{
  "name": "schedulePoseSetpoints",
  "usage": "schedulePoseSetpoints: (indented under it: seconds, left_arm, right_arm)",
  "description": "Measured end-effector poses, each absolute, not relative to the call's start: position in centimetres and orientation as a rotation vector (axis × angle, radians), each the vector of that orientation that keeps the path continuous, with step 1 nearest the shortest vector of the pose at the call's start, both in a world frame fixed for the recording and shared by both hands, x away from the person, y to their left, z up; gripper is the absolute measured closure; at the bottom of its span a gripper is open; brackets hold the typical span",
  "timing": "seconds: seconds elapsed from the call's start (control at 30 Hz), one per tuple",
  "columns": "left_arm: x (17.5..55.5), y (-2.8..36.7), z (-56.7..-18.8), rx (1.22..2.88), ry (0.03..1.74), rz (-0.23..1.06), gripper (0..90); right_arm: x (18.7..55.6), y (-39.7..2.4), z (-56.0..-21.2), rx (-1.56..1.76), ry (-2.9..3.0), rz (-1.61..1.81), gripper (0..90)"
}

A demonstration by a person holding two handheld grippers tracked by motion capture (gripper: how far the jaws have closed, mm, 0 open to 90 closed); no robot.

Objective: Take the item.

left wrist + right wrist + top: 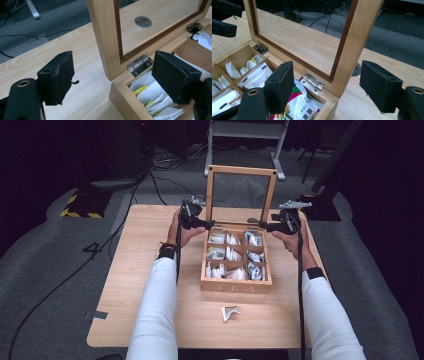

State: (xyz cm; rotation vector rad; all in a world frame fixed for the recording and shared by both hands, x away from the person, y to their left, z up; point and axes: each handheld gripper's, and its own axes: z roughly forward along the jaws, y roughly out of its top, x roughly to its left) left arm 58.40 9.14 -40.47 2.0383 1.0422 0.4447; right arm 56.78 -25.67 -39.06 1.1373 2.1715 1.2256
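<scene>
Loose packet (230, 312), lower centre; left gripper (209, 225) and right gripper (263, 225), jaws spread, flanking upright lid (242, 171). We judged a nudge could slam it.

Bright table, dark surroundings, perhaps slightly soft.

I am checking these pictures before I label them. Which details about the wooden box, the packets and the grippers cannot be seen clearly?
- High view: print on the packets in the wooden box is too small to read, as is the loose packet on the table.
- Left gripper view: the box's front compartments are cut off by the picture edge; the left gripper covers some packets.
- Right gripper view: the right gripper hides part of the colourful packet.
</scene>
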Motion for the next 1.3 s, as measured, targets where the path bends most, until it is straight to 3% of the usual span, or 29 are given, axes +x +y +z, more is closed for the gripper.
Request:
schedulePoseSetpoints:
  seconds: [0.7, 1.1, 1.3]
  left_arm:
    - [60.0, 6.6, -40.8, 2.040, 1.031, 0.343, 17.2]
    - [59.7, 6.5, -39.8, 1.998, 1.053, 0.387, 21.2]
    - [59.4, 6.4, -39.4, 2.017, 1.049, 0.403, 22.0]
  right_arm:
    - [59.1, -24.5, -40.4, 1.214, 2.161, 1.237, 27.6]
    - [58.9, -24.7, -39.9, 1.207, 2.155, 1.237, 31.9]
    - [58.8, -25.0, -39.7, 1.217, 2.142, 1.247, 38.6]
